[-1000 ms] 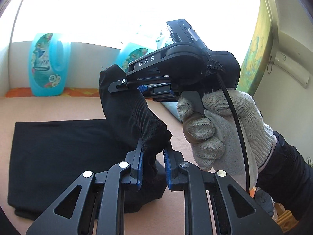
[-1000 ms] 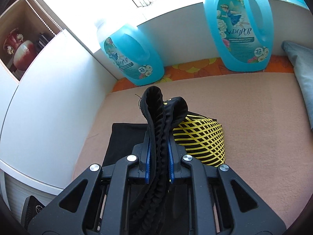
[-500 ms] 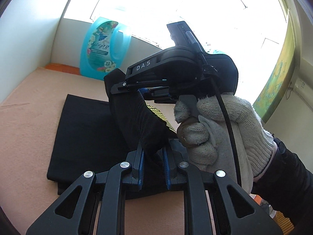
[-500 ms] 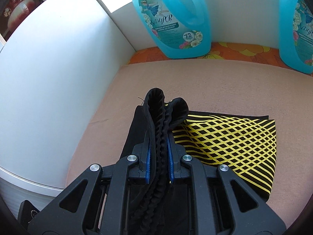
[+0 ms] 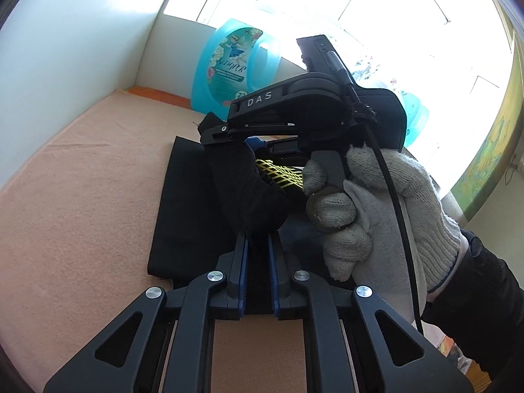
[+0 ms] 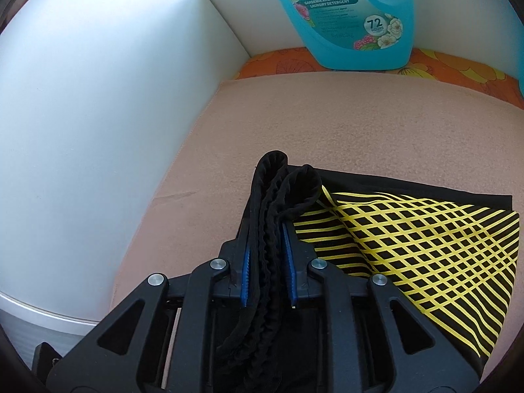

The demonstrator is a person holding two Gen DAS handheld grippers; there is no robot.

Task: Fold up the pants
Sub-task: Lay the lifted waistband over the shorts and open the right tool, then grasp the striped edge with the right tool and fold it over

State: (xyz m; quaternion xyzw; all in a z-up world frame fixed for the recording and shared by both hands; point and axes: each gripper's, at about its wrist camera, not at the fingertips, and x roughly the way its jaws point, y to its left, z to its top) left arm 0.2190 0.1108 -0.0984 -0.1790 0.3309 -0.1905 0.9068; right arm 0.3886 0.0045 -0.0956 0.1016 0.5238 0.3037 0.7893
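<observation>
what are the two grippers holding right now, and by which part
Both grip the black pants: the right gripper is shut on the bunched elastic waistband, the left gripper on a black fold of cloth close beside it.

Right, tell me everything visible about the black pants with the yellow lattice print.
The black pants with yellow lattice print are soft, stretchy-looking fabric, lying partly folded on the peach cloth surface. The bunched, ribbed edge is lifted, clamped by the right gripper; the left gripper pinches another raised fold beside it.
</observation>
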